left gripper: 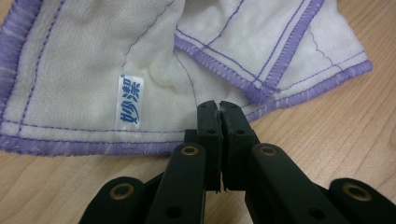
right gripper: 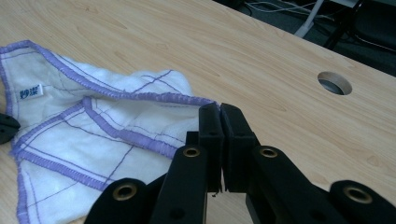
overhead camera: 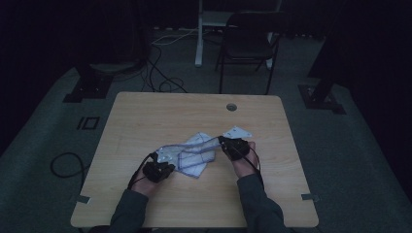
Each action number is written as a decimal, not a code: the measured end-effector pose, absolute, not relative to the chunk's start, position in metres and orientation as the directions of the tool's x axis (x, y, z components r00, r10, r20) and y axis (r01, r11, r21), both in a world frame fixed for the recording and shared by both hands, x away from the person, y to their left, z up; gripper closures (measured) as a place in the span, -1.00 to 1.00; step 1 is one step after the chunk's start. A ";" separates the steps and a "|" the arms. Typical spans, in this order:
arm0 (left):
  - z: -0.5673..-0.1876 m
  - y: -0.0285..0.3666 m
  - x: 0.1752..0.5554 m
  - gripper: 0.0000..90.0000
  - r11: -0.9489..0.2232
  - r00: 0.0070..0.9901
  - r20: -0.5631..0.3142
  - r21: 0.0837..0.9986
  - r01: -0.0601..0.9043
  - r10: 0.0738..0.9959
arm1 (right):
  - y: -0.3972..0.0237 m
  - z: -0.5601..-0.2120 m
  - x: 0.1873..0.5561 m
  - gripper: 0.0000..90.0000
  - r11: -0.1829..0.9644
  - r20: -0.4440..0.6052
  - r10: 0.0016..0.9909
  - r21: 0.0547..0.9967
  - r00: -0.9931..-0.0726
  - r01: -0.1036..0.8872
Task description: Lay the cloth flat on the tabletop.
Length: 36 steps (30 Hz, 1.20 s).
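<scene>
A white cloth [overhead camera: 197, 153] with purple stitched hems lies crumpled and partly folded on the wooden table [overhead camera: 145, 116]. My left gripper [overhead camera: 173, 158] is at its near left end. In the left gripper view the black jaws are pressed together [left gripper: 218, 106] on the cloth [left gripper: 84, 56] at its hem, beside a small white label with blue characters [left gripper: 130, 99]. My right gripper [overhead camera: 222, 141] is at the cloth's far right end. Its jaws are shut [right gripper: 219, 106] on the purple-edged tip of the cloth [right gripper: 93, 140]. The cloth spans between the two grippers.
A round cable hole [overhead camera: 231, 107] sits near the table's far edge, also seen in the right gripper view as the hole [right gripper: 334, 82]. A dark folding chair [overhead camera: 248, 43] and floor cables [overhead camera: 160, 73] lie beyond the table. Bare wood surrounds the cloth.
</scene>
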<state>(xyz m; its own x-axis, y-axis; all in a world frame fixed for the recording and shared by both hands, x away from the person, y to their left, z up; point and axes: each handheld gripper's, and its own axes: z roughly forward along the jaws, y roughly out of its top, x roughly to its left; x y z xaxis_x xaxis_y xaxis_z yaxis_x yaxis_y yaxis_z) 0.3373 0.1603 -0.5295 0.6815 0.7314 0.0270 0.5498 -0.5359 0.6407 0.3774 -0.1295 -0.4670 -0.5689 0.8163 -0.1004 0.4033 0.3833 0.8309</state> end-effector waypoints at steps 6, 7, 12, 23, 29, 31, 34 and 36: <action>-0.530 0.156 0.336 0.81 -0.504 0.695 -0.032 0.665 0.551 0.718 | -0.124 -0.470 0.390 0.97 0.397 -0.105 0.814 0.819 -0.572 0.414; -0.530 0.154 0.335 0.81 -0.507 0.700 -0.033 0.666 0.548 0.713 | -0.123 -0.472 0.393 0.97 0.397 -0.102 0.815 0.816 -0.571 0.421; -0.531 0.149 0.334 0.80 -0.524 0.714 -0.029 0.660 0.539 0.699 | -0.120 -0.482 0.411 0.96 0.411 -0.102 0.822 0.786 -0.560 0.461; -0.523 0.157 0.335 0.72 -0.462 0.682 -0.029 0.715 0.525 0.731 | -0.119 -0.475 0.405 0.59 0.357 -0.016 0.804 0.812 -0.594 0.462; -0.521 0.160 0.336 0.72 -0.439 0.663 -0.025 0.731 0.523 0.748 | -0.101 -0.479 0.384 0.62 0.384 -0.008 0.746 0.822 -0.665 0.421; -0.522 0.162 0.336 0.71 -0.437 0.658 -0.020 0.733 0.522 0.752 | -0.093 -0.483 0.380 0.63 0.395 -0.006 0.730 0.820 -0.683 0.415; -0.523 0.164 0.337 0.67 -0.433 0.651 -0.016 0.735 0.523 0.759 | -0.081 -0.492 0.375 0.64 0.414 -0.001 0.709 0.810 -0.706 0.415; -0.524 0.165 0.338 0.65 -0.429 0.644 -0.015 0.735 0.526 0.765 | -0.075 -0.498 0.372 0.63 0.427 0.001 0.694 0.805 -0.720 0.413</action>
<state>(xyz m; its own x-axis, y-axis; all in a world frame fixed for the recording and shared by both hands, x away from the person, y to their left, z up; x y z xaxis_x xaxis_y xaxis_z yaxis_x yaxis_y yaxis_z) 0.3378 0.1653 -0.5238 0.6442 0.7647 -0.0151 0.5260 -0.4286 0.7346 0.3722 -0.0745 -0.4979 -0.7197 0.6942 0.0006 0.4125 0.4270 0.8047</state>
